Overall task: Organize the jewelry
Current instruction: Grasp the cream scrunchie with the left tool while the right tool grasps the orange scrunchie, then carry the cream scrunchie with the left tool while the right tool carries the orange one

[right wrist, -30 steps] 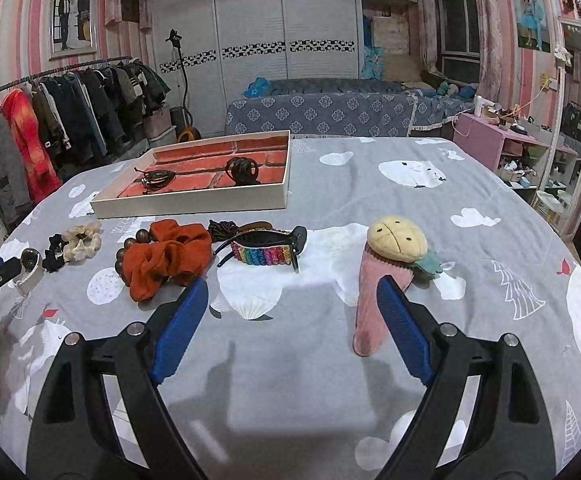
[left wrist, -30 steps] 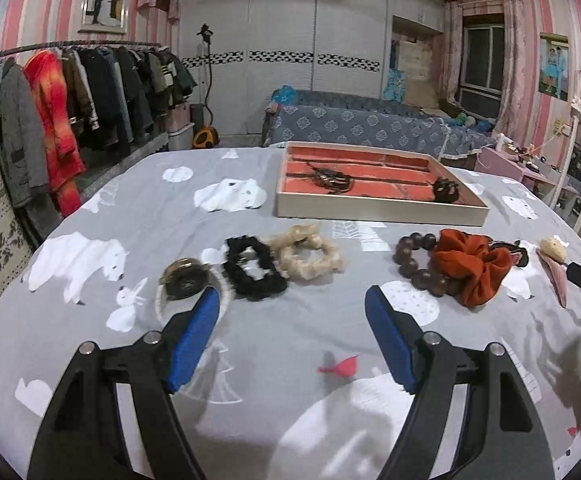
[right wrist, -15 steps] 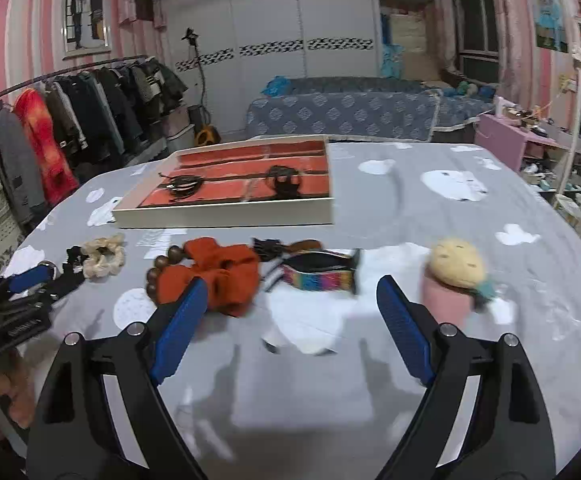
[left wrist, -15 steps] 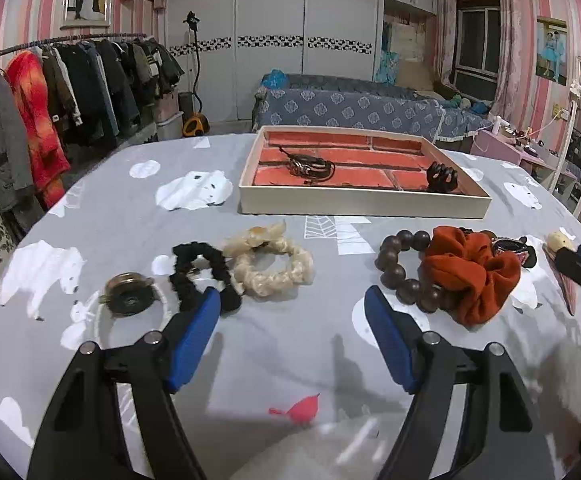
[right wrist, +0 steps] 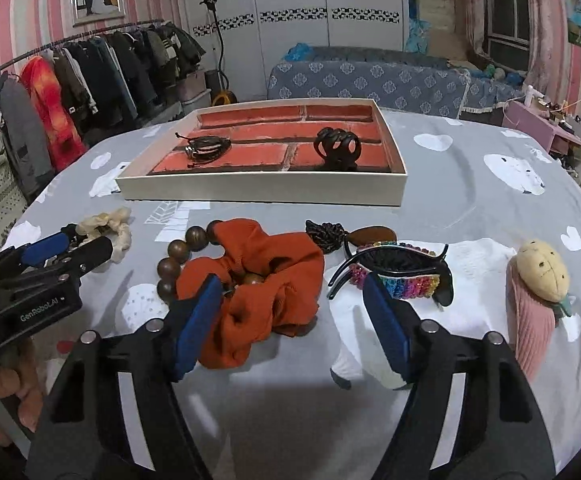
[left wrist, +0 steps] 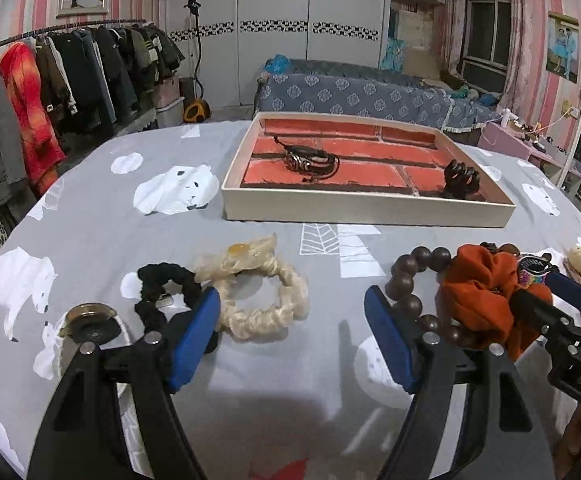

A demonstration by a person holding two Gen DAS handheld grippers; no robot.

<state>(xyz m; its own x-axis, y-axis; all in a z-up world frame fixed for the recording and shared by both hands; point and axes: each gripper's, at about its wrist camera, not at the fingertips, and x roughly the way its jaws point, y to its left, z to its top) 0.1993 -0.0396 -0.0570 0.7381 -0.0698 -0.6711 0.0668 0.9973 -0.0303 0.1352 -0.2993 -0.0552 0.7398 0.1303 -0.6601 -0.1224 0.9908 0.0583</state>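
Note:
A cream tray (left wrist: 370, 213) with a red brick-pattern lining sits at the back of the grey table; it holds a dark cord bracelet (left wrist: 310, 159) and a black claw clip (left wrist: 461, 173). My left gripper (left wrist: 292, 338) is open and empty, just short of a cream scrunchie (left wrist: 262, 292) and a black scrunchie (left wrist: 162, 288). My right gripper (right wrist: 292, 326) is open and empty, its left finger against an orange scrunchie (right wrist: 258, 284) that lies on a brown bead bracelet (right wrist: 178, 256). A rainbow claw clip (right wrist: 398, 272) lies by its right finger.
A round metal piece (left wrist: 92, 326) lies at the left. A pink plush clip with a yellow head (right wrist: 536, 296) lies at the right. A dark braided piece and a brown barrette (right wrist: 370, 234) lie behind the rainbow clip. A clothes rack and a bed stand beyond the table.
Both grippers have moved forward and lower toward the items. The right one swung left, from the plush clip to the orange scrunchie. Both stayed open.

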